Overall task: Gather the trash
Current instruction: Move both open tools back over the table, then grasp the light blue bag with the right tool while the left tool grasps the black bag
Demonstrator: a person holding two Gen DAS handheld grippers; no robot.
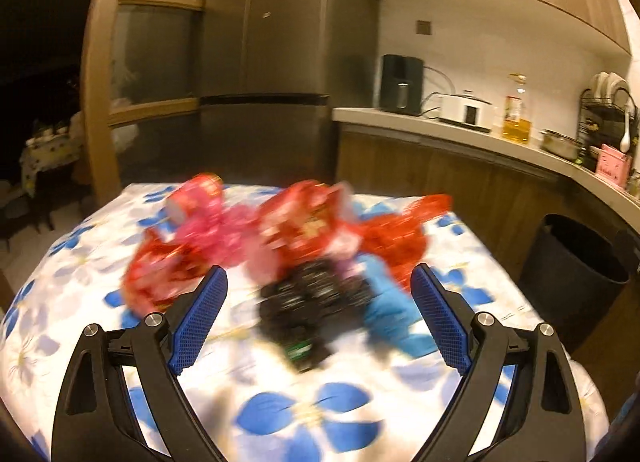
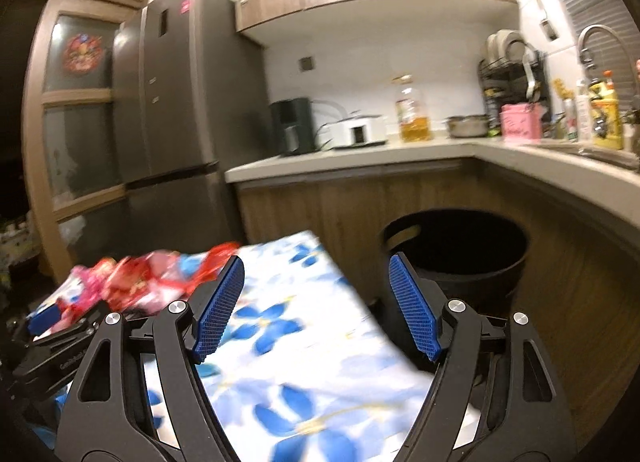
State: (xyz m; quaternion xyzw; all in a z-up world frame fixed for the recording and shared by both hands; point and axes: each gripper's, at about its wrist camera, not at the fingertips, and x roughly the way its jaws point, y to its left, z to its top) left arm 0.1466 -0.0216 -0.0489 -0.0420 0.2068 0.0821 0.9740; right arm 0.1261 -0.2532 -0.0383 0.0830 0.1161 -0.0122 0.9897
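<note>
- Fridge (image 1: pixel 264 46): tall grey unit at twelve o'clock in the left wrist view, behind the table; the right wrist view has it at ten o'clock.
- Counter (image 2: pixel 360 160): pale top on wood fronts, running from one o'clock round to three o'clock in the right wrist view. It carries a dark appliance (image 2: pixel 292 126), a white cooker (image 2: pixel 356 131), an oil bottle (image 2: pixel 414 112), a steel pot (image 2: pixel 468 126), a pink box (image 2: pixel 520 122) and a dish rack (image 2: pixel 512 66).
- Table (image 1: pixel 312 402): covered in a white cloth with blue flowers; it fills the lower half of the left wrist view and sits at six o'clock in the right wrist view.
- Bin (image 2: pixel 460 254): black, round and open-topped, on the floor between table and counter; at four o'clock in the left wrist view, just past the right gripper's tips in its own view.
- Trash (image 1: pixel 288 234): blurred pile of red and pink wrappers at the table's middle, with a black packet (image 1: pixel 308 302) and a blue scrap (image 1: pixel 392 302) at its near edge. In the right wrist view it lies at nine o'clock.
- Left gripper (image 1: pixel 320 282): jaws wide, nothing between the pads; the black packet lies on the cloth just beyond them.
- Right gripper (image 2: pixel 316 274): jaws wide and empty, over the table's right edge, tips toward the bin.
</note>
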